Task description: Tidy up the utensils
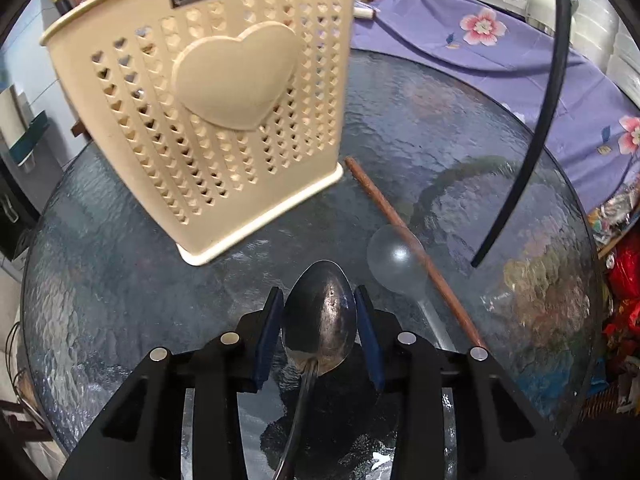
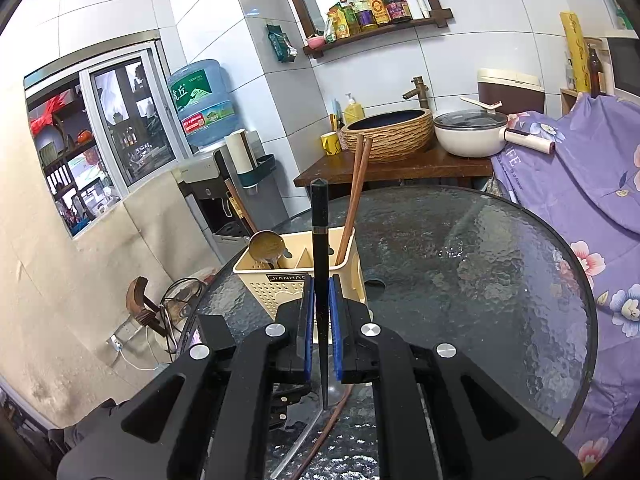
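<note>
A cream plastic utensil holder (image 1: 208, 112) with heart holes stands on the round glass table (image 1: 460, 152). My left gripper (image 1: 320, 308) is shut on a metal spoon (image 1: 320, 320), bowl forward, just in front of the holder. A brown chopstick (image 1: 404, 232) and a clear plastic spoon (image 1: 396, 264) lie on the glass to its right. My right gripper (image 2: 319, 312) is shut on a black chopstick (image 2: 319, 240), held upright before the holder (image 2: 280, 280). The holder holds a brass ladle (image 2: 266, 248) and two brown chopsticks (image 2: 354, 200). The black chopstick also shows in the left wrist view (image 1: 548, 92).
A purple flowered cloth (image 2: 580, 184) covers furniture to the right of the table. A wooden counter (image 2: 400, 168) with a basin, a yellow mug and a white pot stands behind. A water dispenser (image 2: 208, 152) is at the back left. A brown chopstick (image 2: 320, 440) lies under my right gripper.
</note>
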A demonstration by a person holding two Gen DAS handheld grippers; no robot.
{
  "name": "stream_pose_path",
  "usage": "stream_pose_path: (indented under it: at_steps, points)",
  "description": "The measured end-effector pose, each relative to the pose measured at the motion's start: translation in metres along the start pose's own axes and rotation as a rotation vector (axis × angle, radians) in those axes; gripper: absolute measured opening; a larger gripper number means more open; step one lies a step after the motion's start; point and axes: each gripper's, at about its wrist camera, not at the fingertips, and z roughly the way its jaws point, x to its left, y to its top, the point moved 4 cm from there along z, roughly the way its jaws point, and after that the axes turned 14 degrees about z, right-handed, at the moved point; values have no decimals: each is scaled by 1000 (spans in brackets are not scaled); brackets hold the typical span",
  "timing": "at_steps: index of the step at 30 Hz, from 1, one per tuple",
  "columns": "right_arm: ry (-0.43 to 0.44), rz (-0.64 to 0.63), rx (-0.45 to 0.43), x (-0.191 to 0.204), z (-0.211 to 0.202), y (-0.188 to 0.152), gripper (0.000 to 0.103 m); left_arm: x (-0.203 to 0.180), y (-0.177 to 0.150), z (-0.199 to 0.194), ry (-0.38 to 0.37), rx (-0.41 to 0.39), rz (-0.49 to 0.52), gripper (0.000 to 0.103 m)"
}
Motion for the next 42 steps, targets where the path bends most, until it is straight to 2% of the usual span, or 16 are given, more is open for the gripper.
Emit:
stream_pose_path:
  at_steps: [4,14,28,31,35,39,42]
  points:
    - [3,0,-8,2,-4,2,8,3,8,-20,20,-56,-29,36]
    - [20,-23,-25,12,-12,6,8,9,26,-102,107,-266,-80,35]
    - [36,-44,-37,24,-15,14,8,11,30,-132,120,-349,-112,35]
    - [62,-44,-47,30,-17,27,8,17,37,-145,112,-385,-125,35]
    - [86,-72,-91,47,-22,53,8,33,55,-172,145,-449,-149,35]
    - [101,-102,-137,68,-23,81,8,59,84,-212,196,-567,-206,35]
    - [88,-137,-194,83,-23,100,8,71,105,-230,213,-618,-212,35]
